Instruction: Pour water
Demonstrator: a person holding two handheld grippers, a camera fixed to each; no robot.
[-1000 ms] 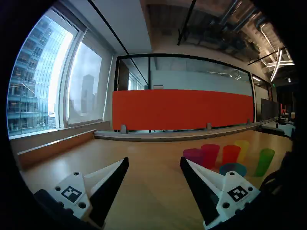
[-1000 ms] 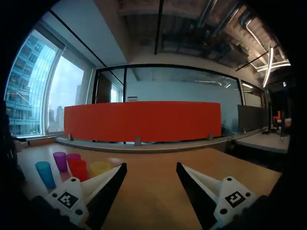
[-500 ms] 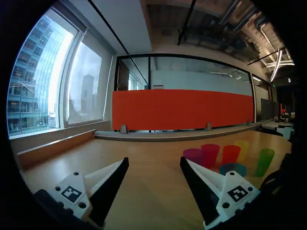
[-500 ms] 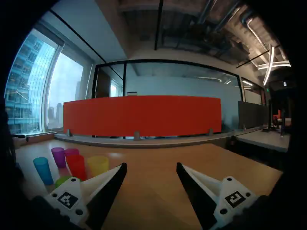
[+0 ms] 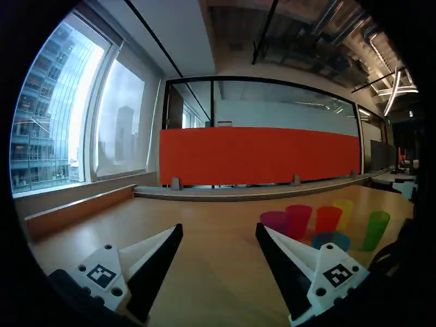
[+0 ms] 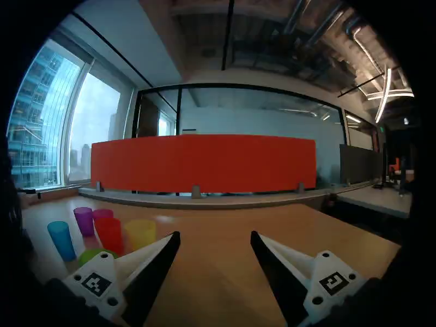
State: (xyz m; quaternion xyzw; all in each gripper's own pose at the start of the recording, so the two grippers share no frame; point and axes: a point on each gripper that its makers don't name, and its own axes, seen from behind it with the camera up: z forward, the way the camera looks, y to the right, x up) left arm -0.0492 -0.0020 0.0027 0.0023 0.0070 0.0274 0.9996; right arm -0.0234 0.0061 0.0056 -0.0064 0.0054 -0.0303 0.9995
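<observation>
Only the right gripper (image 6: 214, 235) is shifting, tipping enough that the green cup (image 6: 92, 255) is now showing its rim at 8 o'clock. From the left, the left gripper (image 5: 218, 228) is hovering wide and empty over the surface (image 5: 207, 218). The upright cups (image 5: 327, 218) are standing between the two, at its 2 o'clock and the right gripper's 9 o'clock. That gripper is also spreading wide, holding nothing, and seemingly about as near.
</observation>
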